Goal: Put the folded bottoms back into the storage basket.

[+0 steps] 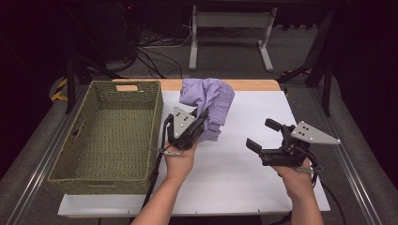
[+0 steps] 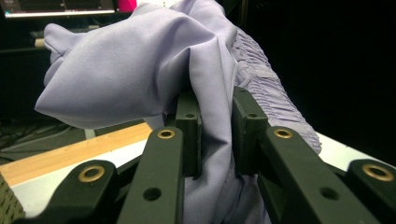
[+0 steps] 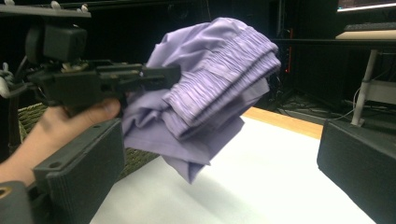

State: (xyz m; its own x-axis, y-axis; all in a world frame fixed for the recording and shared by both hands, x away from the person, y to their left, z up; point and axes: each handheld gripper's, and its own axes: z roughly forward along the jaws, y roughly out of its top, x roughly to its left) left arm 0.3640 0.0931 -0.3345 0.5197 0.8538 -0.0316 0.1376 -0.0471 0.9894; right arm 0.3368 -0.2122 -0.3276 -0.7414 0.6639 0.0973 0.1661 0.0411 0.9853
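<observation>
A bunched lilac garment (image 1: 209, 105) is held off the table (image 1: 234, 178) by the left gripper (image 1: 199, 123), near the middle of the white surface and toward its far edge. In the left gripper view the two black jaws are seen drawn in close on a fold of the cloth (image 2: 154, 70), which is pinched between them and spills out above and below; a gathered, elasticated band (probably a waistband) runs along the right side of the bundle. In the right gripper view the same garment (image 3: 215, 93) is seen hanging clear of the white surface, with the left gripper (image 3: 159, 77) and the hand behind it (image 3: 60, 121) at the left, and the lowest corner of the cloth suspended above the table.

The right gripper (image 1: 262, 136) is held above the right part of the table, well apart from the garment, pointing left. Its jaws are spread wide, and nothing is held between them; in its own view the two ribbed pads (image 3: 88, 172) are seen far apart at either side.

A woven green basket (image 1: 112, 136) is set on the left part of the table, just beside the left gripper.
</observation>
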